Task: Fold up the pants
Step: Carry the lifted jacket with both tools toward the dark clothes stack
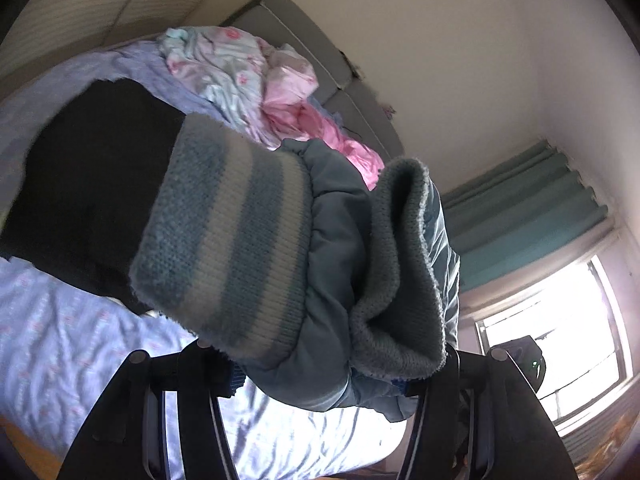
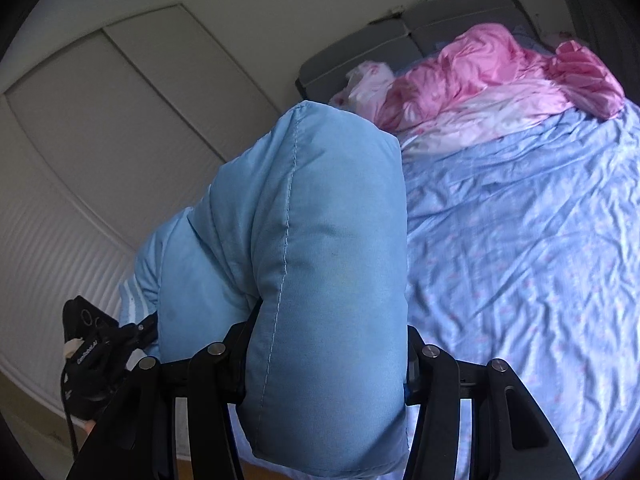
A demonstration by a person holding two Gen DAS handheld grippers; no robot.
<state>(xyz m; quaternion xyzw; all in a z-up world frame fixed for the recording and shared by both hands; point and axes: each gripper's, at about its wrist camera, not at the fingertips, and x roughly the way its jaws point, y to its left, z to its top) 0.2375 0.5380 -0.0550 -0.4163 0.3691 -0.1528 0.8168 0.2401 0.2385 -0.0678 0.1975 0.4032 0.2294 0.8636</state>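
Note:
Both grippers hold the light blue padded pants above the bed. In the left wrist view, my left gripper [image 1: 320,380] is shut on the bunched pants [image 1: 336,264]. A blue-and-white striped knit band [image 1: 224,232] and a grey-blue fleecy lining [image 1: 396,272] fold over in front of the jaws. In the right wrist view, my right gripper [image 2: 326,364] is shut on a thick quilted fold of the pants [image 2: 320,240], which rises between the fingers and hides their tips. The black body of the left gripper [image 2: 92,352] shows at the lower left, beside the striped band [image 2: 132,296].
The bed's pale blue sheet [image 2: 520,240] spreads below, with a crumpled pink cover [image 2: 480,72] by the grey headboard [image 2: 360,52]. A black garment [image 1: 92,184] lies on the sheet [image 1: 60,340]. White closet doors [image 2: 100,120] stand to the left. A bright window [image 1: 560,320] has a teal curtain [image 1: 532,208].

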